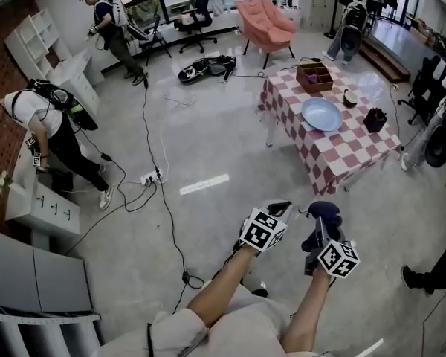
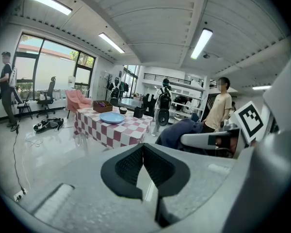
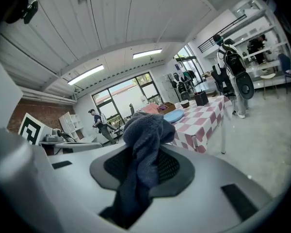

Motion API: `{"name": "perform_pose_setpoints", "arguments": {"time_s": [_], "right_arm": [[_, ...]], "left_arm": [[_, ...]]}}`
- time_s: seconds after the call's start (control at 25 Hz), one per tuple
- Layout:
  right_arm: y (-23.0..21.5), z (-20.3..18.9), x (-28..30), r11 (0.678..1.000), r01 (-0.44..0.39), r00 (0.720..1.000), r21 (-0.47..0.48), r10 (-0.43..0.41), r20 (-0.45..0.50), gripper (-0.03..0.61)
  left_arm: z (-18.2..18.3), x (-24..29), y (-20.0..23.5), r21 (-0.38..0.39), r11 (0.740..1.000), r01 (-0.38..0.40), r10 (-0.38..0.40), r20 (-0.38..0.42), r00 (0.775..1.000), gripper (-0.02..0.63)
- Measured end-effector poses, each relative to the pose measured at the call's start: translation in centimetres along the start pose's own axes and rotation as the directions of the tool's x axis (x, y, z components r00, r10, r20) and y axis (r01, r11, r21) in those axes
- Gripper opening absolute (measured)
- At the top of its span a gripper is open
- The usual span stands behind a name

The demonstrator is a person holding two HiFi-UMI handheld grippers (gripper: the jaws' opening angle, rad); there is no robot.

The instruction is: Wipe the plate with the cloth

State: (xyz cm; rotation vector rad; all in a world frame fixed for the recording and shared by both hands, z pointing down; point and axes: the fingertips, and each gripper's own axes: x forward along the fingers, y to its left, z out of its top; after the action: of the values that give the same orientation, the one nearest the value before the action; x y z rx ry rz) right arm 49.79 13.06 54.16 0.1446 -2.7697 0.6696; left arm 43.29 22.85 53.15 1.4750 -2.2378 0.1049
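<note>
A light blue plate [image 1: 321, 114] lies on the red-and-white checked table [image 1: 357, 143], well ahead of both grippers; it also shows far off as the plate [image 2: 112, 117] and the plate [image 3: 173, 115]. My right gripper [image 1: 323, 222] is shut on a dark blue cloth [image 1: 323, 213], and the cloth [image 3: 143, 149] bunches up between its pads and hangs below. My left gripper [image 1: 279, 208] is shut with nothing in it, its black pads [image 2: 131, 166] meeting at the tips. Both hover over the floor, away from the table.
On the table stand a wooden box [image 1: 314, 75], a small bowl [image 1: 349, 97] and a black holder [image 1: 374, 119]. A pink armchair [image 1: 265, 23] stands behind. Cables and a power strip [image 1: 151, 177] lie on the floor at left. People stand around; a white cabinet [image 1: 41, 203] is at left.
</note>
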Motion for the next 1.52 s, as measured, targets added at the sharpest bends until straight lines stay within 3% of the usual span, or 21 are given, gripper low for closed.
{"name": "perform_pose_setpoints", "arguments": {"time_s": [0.4,0.8,1.2,1.52], "right_arm": [[-2.0,4.2,6.4,0.997,0.046,0.999,-0.058,-0.047,-0.015,0.114],[-5.6,6.7,11.8,0.987,0.159,0.987,0.022,-0.159,0.012,0.114],[-2.8,4.7,19.8,0.986,0.162,0.987,0.033,-0.163,0.004,0.114],[-2.4,4.2,21.7,0.983,0.183,0.983,0.028,-0.182,-0.019,0.114]], "left_arm": [[5.9,6.0,4.9,-0.013,0.998,0.063,-0.063,0.034,0.997,0.009],[8.9,9.7,11.5,-0.024,0.993,0.114,-0.113,0.037,0.993,0.009],[6.6,9.4,20.2,-0.047,0.994,0.097,-0.097,-0.010,0.995,0.009],[5.8,10.8,22.2,-0.085,0.989,0.122,-0.125,-0.030,0.992,0.009]]}}
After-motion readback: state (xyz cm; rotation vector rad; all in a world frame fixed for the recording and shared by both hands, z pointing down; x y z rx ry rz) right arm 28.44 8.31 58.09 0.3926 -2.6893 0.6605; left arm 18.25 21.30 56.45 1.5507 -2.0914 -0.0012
